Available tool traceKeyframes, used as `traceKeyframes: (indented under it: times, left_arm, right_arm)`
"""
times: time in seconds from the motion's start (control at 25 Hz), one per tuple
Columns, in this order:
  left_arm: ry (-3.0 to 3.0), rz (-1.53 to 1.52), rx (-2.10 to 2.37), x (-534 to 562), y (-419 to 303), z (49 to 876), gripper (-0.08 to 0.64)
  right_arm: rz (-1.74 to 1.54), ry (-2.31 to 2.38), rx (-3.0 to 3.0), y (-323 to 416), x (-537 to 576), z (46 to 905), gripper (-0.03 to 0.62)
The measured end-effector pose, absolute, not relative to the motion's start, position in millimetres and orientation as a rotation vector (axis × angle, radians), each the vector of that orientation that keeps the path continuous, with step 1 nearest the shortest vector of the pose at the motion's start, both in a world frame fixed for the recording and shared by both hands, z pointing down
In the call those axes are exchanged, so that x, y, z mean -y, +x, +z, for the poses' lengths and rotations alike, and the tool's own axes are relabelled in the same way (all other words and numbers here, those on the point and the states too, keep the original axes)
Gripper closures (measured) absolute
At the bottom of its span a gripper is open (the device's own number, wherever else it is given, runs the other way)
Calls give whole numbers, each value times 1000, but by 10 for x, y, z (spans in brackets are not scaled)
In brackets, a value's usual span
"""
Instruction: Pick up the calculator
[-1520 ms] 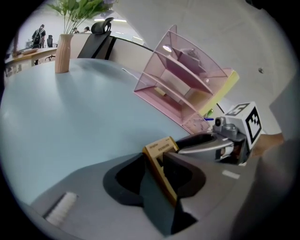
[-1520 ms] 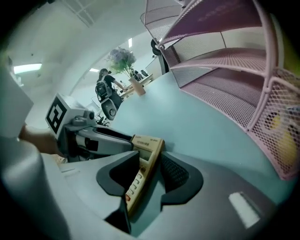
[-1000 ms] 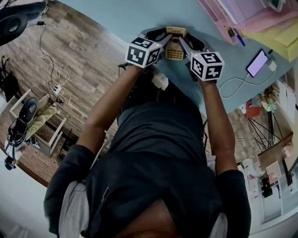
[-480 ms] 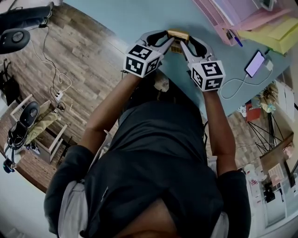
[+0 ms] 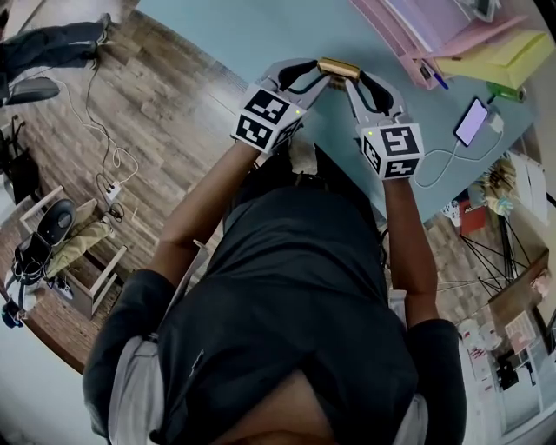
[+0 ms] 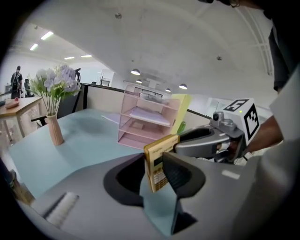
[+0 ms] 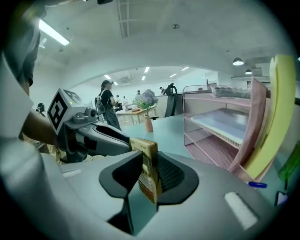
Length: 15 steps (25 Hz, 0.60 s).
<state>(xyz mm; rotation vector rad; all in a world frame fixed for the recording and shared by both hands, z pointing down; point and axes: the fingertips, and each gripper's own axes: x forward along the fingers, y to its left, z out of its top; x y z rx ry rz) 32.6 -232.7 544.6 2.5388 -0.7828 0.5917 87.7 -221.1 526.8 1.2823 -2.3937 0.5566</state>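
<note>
One calculator (image 5: 337, 67) | head view: edge only | left gripper view: keypad (image 6: 161, 178)

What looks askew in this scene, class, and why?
The calculator stands on edge above the blue table, keypad sideways instead of lying flat, pinched between the jaws of both the left gripper and the right gripper, whose jaws are closing on it.

calculator (image 5: 337, 67) over near edge of table (image 5: 261, 35) | rack (image 5: 408, 26) behind, on table | phone (image 5: 472, 122), probably, right of rack
</note>
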Motion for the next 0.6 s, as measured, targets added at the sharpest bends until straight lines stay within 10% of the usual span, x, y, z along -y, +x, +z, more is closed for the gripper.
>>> traceKeyframes:
  times: [0.6]
  left_arm:
    - [2808, 456, 754, 2302, 111, 4274, 385]
  right_arm:
    - [364, 1395, 2505, 649, 2159, 4134, 502]
